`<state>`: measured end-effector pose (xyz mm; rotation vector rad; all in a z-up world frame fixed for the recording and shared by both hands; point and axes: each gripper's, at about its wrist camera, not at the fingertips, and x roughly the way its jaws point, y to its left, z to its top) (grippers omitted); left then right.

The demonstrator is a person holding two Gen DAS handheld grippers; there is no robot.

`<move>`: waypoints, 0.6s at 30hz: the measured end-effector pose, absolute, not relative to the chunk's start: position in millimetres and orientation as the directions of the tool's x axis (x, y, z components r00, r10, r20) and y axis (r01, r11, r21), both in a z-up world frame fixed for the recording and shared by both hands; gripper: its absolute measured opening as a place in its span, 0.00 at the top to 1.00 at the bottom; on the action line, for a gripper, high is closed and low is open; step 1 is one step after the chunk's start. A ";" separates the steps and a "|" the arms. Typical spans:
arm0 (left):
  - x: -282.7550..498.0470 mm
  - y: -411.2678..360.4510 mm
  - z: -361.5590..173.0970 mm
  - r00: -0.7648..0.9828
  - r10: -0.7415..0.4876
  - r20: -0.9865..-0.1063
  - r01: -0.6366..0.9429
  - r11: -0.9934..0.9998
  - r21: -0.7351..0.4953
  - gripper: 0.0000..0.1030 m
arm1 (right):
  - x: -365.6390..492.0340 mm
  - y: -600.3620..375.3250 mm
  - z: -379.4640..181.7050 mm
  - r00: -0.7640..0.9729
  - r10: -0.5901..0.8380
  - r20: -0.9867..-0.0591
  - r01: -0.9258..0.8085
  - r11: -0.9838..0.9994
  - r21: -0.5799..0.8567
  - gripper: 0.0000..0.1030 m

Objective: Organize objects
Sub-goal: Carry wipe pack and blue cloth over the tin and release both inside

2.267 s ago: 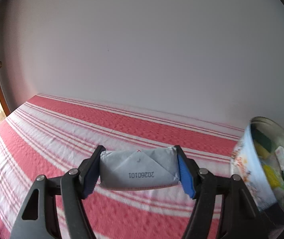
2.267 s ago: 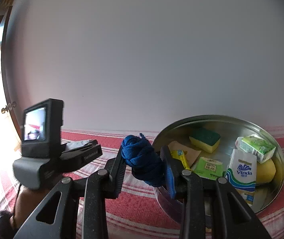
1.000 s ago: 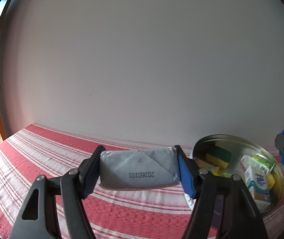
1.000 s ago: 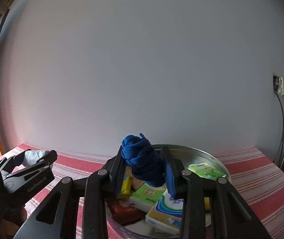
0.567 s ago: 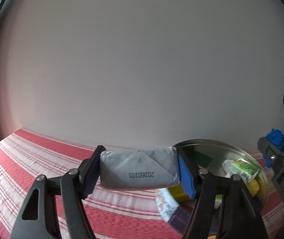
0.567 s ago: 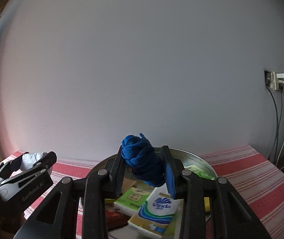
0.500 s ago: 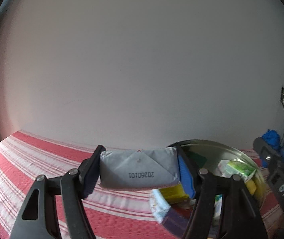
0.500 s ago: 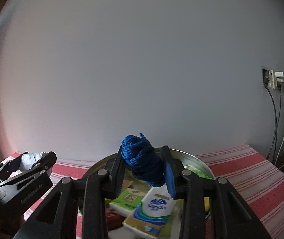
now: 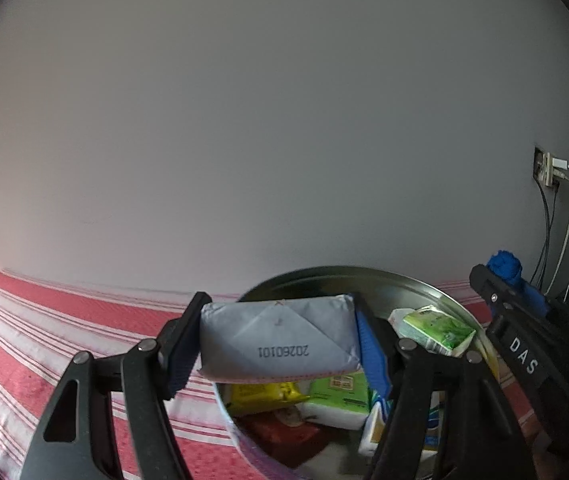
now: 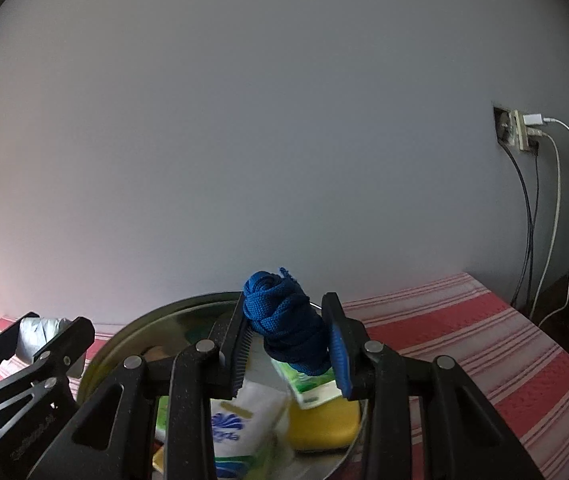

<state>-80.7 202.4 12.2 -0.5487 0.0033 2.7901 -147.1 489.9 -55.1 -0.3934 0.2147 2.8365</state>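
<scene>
My left gripper [image 9: 280, 340] is shut on a grey-blue packet [image 9: 276, 338] stamped 2026101 and holds it above the near rim of a round metal tin [image 9: 436, 286]. My right gripper [image 10: 290, 338] is shut on a blue rope bundle [image 10: 288, 320] and holds it over the same tin [image 10: 124, 334]. The tin holds tissue packs, a green carton [image 9: 436, 326], a yellow pouch and a red packet. The right gripper with the rope [image 9: 506, 270] shows at the right of the left wrist view. The left gripper with the packet [image 10: 40, 330] shows at the lower left of the right wrist view.
The tin stands on a red and white striped cloth [image 9: 64, 332] against a plain wall. A wall socket with plugs and hanging cables [image 10: 524, 132] is at the right. The cloth runs on to the right of the tin [image 10: 484, 332].
Both grippers have moved over the tin, still holding their objects. The tin now sits under the fingers in both views, and it was off to the right of the left gripper earlier.
</scene>
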 end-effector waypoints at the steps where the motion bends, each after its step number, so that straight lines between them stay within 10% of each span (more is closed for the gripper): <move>1: -82.2 203.1 11.3 -0.880 0.291 -0.376 -0.291 -0.955 -0.058 0.33 | -148.9 493.3 -56.7 -0.925 0.246 -0.291 -0.288 -0.951 0.110 0.64; 18: -82.1 212.5 0.2 -0.850 0.314 -0.423 -0.313 -0.947 -0.075 0.33 | -172.4 504.9 -70.7 -0.906 0.138 -0.399 -0.243 -0.943 0.226 0.64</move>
